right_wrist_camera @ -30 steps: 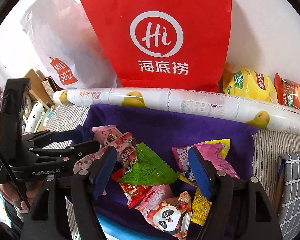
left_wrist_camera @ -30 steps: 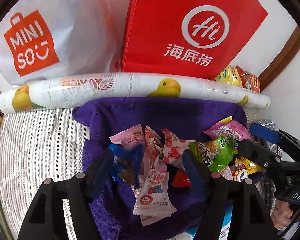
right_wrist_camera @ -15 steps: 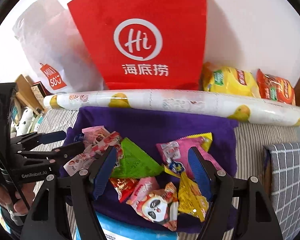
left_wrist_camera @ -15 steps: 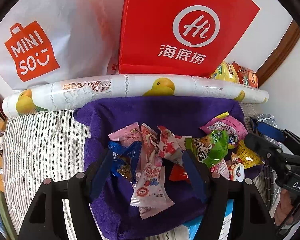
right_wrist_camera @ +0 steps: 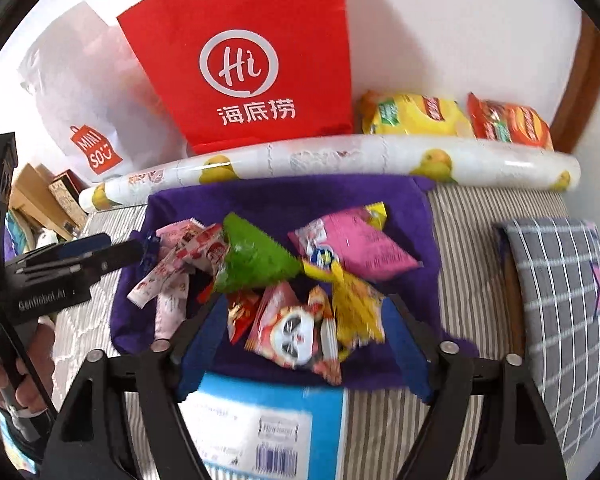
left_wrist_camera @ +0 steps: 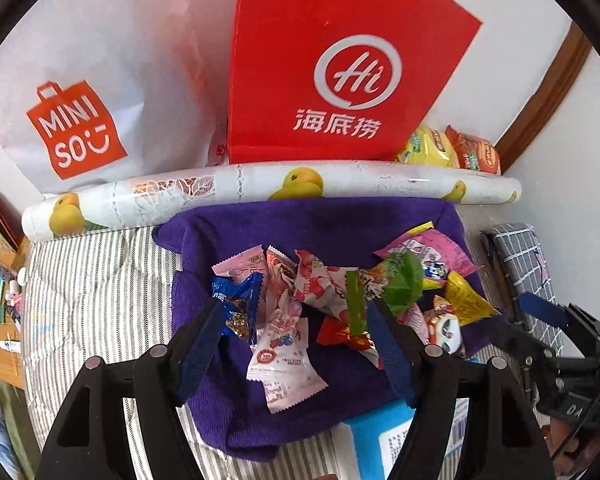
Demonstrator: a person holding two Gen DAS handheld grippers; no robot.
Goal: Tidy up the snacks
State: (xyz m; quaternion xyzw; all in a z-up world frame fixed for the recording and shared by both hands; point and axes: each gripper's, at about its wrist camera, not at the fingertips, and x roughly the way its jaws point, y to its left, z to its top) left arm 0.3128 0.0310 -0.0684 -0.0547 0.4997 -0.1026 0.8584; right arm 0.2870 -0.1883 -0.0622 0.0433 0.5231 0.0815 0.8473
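Note:
Several small snack packets lie heaped on a purple towel (left_wrist_camera: 284, 224) (right_wrist_camera: 284, 196). Among them are a blue packet (left_wrist_camera: 236, 292), a white-and-pink one (left_wrist_camera: 280, 360), a green one (left_wrist_camera: 400, 284) (right_wrist_camera: 256, 256), a pink one (right_wrist_camera: 356, 240), a yellow one (right_wrist_camera: 356, 304) and a panda packet (right_wrist_camera: 292, 328). My left gripper (left_wrist_camera: 296, 312) hovers over the left of the heap, jaws opening, nothing pressed between them. My right gripper (right_wrist_camera: 304, 308) hangs over the panda and yellow packets, jaws opening too, holding nothing. Each gripper shows in the other's view: left gripper (right_wrist_camera: 80, 256), right gripper (left_wrist_camera: 540, 308).
Behind the towel lies a fruit-printed roll (left_wrist_camera: 260, 192), with a red paper bag (right_wrist_camera: 244, 64) and a white bag (left_wrist_camera: 80, 80) against the wall. Yellow (right_wrist_camera: 412, 116) and orange (right_wrist_camera: 508, 124) chip bags sit far right. A blue-and-white box (right_wrist_camera: 260, 428) is in front, a checked cushion (right_wrist_camera: 560, 300) at right.
Both grippers have risen, so the heap looks smaller and lower. The right gripper has shifted right, from the green packet to the panda and yellow ones. Both pairs of jaws stand a little wider.

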